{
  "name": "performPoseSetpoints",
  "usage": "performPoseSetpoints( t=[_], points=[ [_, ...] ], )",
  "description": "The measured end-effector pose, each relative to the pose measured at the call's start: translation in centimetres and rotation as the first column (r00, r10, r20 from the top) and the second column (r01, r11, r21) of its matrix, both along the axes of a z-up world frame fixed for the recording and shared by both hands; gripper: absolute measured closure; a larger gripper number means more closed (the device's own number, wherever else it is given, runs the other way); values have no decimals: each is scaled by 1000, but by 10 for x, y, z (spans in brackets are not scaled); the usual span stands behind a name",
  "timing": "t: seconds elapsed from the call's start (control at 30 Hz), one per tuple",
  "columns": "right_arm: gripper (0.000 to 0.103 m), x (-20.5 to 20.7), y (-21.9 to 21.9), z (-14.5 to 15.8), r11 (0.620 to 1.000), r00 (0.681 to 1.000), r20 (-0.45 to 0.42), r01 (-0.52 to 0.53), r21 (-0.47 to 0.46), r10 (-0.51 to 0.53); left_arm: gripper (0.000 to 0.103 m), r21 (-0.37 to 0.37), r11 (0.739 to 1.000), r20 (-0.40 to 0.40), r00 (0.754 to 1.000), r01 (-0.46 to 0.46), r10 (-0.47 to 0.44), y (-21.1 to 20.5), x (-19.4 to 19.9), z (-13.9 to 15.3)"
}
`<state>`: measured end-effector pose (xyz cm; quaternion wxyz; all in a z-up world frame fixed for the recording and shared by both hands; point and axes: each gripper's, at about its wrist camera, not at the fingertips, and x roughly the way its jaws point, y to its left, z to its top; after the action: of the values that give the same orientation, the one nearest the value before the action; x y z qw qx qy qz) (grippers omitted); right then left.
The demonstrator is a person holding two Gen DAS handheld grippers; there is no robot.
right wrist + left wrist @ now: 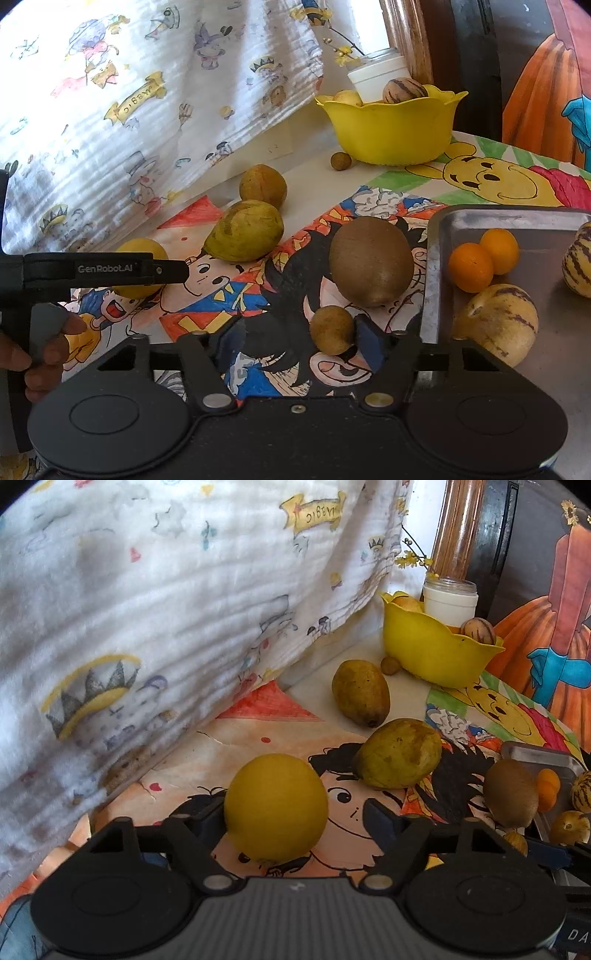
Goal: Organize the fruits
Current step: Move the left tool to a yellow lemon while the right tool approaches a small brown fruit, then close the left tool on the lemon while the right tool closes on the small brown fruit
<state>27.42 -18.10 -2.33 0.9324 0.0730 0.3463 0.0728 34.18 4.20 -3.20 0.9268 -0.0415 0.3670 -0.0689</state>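
Both hand-held grippers are held partly open: the left hand-held gripper (295, 819) brackets a round yellow fruit (276, 806) at lower centre, only its left pad touching, while the right hand-held gripper (295, 338) brackets a small brown fruit (331, 329) beside its right pad. Each fruit is best centred between the pads before being squeezed gently. The yellow bowl (391, 129) at upper right and the metal tray (436, 236) at right are judged the likely destinations.

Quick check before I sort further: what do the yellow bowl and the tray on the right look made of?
Yellow bowl: probably moulded plastic, judging by its uniform opaque colour, soft sheen and scalloped rim. Tray: looks like metal, likely stainless steel or aluminium, with a grey brushed surface, dull reflections and a rolled edge.
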Motion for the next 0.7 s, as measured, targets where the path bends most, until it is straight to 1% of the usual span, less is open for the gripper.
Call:
performPoseSetpoints(
  t=[0.07, 0.13, 0.17, 0.2, 0.27, 0.3, 0.43, 0.57, 0.7],
  points=[
    [43, -1, 1, 0, 1000, 1000, 2, -1, -12, 1, 31, 5, 1000, -5, 1000, 7, -7, -1, 0, -1],
    [49, -1, 3, 0, 1000, 1000, 2, -5, -23, 5, 38, 35, 999, -4, 1000, 20, -19, -5, 0, -2],
    [52, 0, 3, 0, 1000, 1000, 2, -6, -27, 6, 39, 50, 998, -2, 1000, 27, -27, -8, 0, -2],
    [54, 0, 3, 0, 999, 1000, 2, -4, -32, 4, 44, 61, 998, -3, 999, 33, -33, -9, 0, -2],
    [57, 0, 4, 0, 999, 1000, 2, -5, -37, 5, 44, 73, 997, -5, 999, 40, -40, -11, -1, -2],
    [60, 0, 4, 0, 999, 1000, 2, -6, -39, 6, 44, 77, 996, -5, 999, 40, -39, -12, -1, -1],
    [65, 0, 4, 0, 999, 1000, 3, -6, -49, 6, 44, 85, 996, -6, 999, 40, -40, -14, -1, -2],
    [74, 0, 4, 0, 998, 1000, 4, -6, -56, 6, 45, 95, 994, -8, 999, 55, -54, -17, -2, -2],
    [75, 0, 3, 0, 999, 1000, 0, -7, -47, 7, 45, 97, 993, -13, 998, 68, -67, -20, -3, -1]
  ],
)
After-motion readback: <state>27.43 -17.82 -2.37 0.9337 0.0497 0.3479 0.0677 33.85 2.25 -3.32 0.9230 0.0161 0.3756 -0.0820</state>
